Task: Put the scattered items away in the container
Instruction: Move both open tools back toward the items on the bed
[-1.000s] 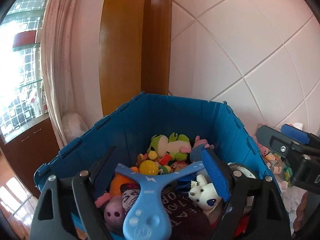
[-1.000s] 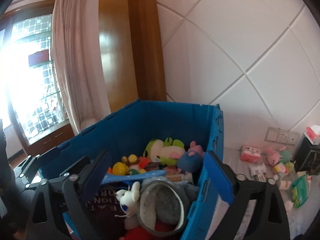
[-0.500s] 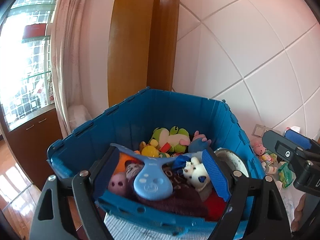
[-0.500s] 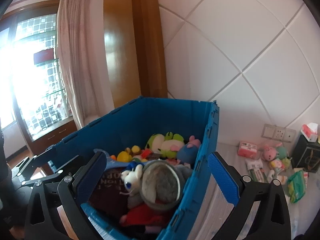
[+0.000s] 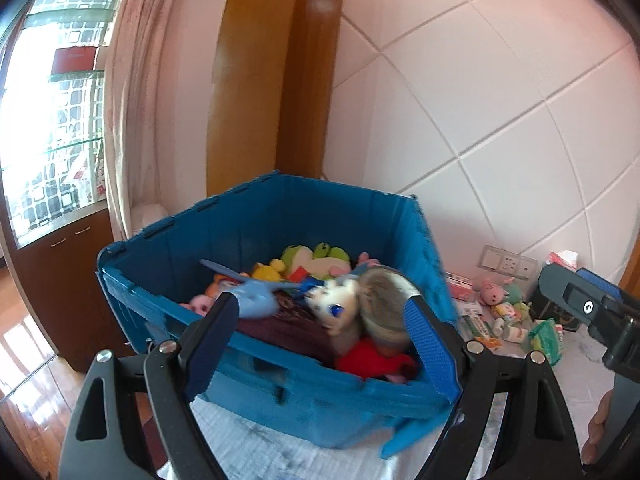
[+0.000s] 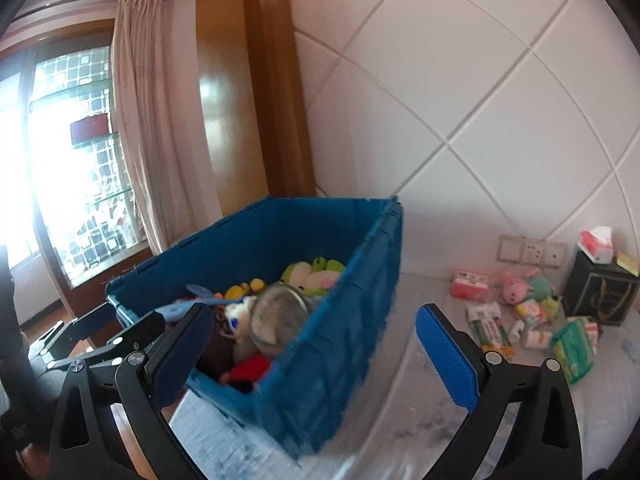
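A blue plastic crate [image 5: 320, 408] [image 6: 352, 320] stands on the white-covered table, full of soft toys: a green frog [image 5: 316, 256], a white dog [image 5: 336, 308], a grey round plush [image 6: 280, 312], a light blue hanger [image 5: 256, 300]. My left gripper [image 5: 320, 344] is open and empty, in front of the crate's near wall. My right gripper [image 6: 316, 348] is open and empty, to the crate's right side. Scattered items lie right of the crate: a pink plush [image 6: 514, 290], a pink box [image 6: 470, 284], a green pack [image 6: 572, 344], small bottles [image 6: 536, 336].
A black box with a tissue pack [image 6: 600, 296] stands at the back right by wall sockets [image 6: 532, 252]. A wooden pillar [image 6: 272, 80] and curtain [image 6: 144, 120] rise behind the crate. The table edge drops to a wooden floor [image 5: 28, 364] on the left.
Both grippers have pulled back and up out of the crate; the crate now lies farther off. The blue hanger, once between the left fingers, lies in the crate.
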### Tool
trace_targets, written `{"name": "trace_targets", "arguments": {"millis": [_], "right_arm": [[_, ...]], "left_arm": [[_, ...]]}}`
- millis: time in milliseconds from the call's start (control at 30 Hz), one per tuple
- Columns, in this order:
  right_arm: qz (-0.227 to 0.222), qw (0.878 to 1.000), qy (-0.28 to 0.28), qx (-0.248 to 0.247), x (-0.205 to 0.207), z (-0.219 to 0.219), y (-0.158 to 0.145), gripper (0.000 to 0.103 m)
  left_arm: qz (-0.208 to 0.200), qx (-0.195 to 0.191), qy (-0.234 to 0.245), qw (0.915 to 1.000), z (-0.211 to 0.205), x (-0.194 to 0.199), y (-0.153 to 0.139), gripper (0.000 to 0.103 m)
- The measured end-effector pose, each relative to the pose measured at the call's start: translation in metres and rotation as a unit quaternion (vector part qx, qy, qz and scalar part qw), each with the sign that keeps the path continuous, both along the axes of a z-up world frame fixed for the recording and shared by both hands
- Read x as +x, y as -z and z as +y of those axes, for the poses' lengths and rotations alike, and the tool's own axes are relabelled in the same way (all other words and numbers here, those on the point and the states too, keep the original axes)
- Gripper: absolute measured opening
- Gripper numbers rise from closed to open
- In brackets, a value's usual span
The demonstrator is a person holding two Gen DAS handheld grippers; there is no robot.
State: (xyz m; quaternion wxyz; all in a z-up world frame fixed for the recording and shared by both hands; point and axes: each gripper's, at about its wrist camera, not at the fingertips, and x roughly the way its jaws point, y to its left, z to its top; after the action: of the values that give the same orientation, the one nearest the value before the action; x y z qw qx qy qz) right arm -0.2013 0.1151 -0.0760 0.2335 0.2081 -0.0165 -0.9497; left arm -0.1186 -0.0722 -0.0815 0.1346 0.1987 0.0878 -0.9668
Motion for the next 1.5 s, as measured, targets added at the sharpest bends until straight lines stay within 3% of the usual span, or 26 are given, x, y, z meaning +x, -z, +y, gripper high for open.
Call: {"name": "trace_targets", "arguments": {"millis": [200, 433, 700, 933, 1067, 1233, 1333, 1500], "right_arm": [[-0.004, 1.000, 0.028, -0.011, 0.019, 0.079, 0.010, 0.102], [-0.037, 0.994, 0.091, -0.038, 0.029, 0.199, 0.034, 0.102], [-0.079, 0.971, 0.215, -0.072, 0.042, 0.321, 0.063, 0.102], [-0.091, 0.945, 0.309, -0.059, 0.058, 0.361, 0.071, 0.102], [-0.119, 0.933, 0.340, -0.017, 0.059, 0.369, 0.084, 0.102], [-0.174, 0.918, 0.356, -0.019, 0.052, 0.386, 0.122, 0.102], [-0.197, 0.915, 0.351, -0.029, 0.041, 0.398, 0.140, 0.102], [-0.217, 0.923, 0.317, -0.031, -0.004, 0.418, 0.159, 0.102]], "left_arm": [[0.000, -0.003, 0.028, 0.9996, 0.070, 0.000, 0.000, 0.085], [-0.039, -0.009, 0.074, 0.9965, 0.169, -0.018, 0.019, 0.085], [-0.084, -0.028, 0.140, 0.9861, 0.247, -0.041, 0.041, 0.085], [-0.085, -0.004, 0.205, 0.9750, 0.260, -0.071, 0.059, 0.085], [-0.118, 0.021, 0.220, 0.9682, 0.260, -0.098, 0.094, 0.085], [-0.176, 0.017, 0.226, 0.9580, 0.270, -0.122, 0.132, 0.085], [-0.185, 0.013, 0.224, 0.9568, 0.277, -0.134, 0.142, 0.085], [-0.189, 0.021, 0.220, 0.9567, 0.304, -0.170, 0.157, 0.085]]}}
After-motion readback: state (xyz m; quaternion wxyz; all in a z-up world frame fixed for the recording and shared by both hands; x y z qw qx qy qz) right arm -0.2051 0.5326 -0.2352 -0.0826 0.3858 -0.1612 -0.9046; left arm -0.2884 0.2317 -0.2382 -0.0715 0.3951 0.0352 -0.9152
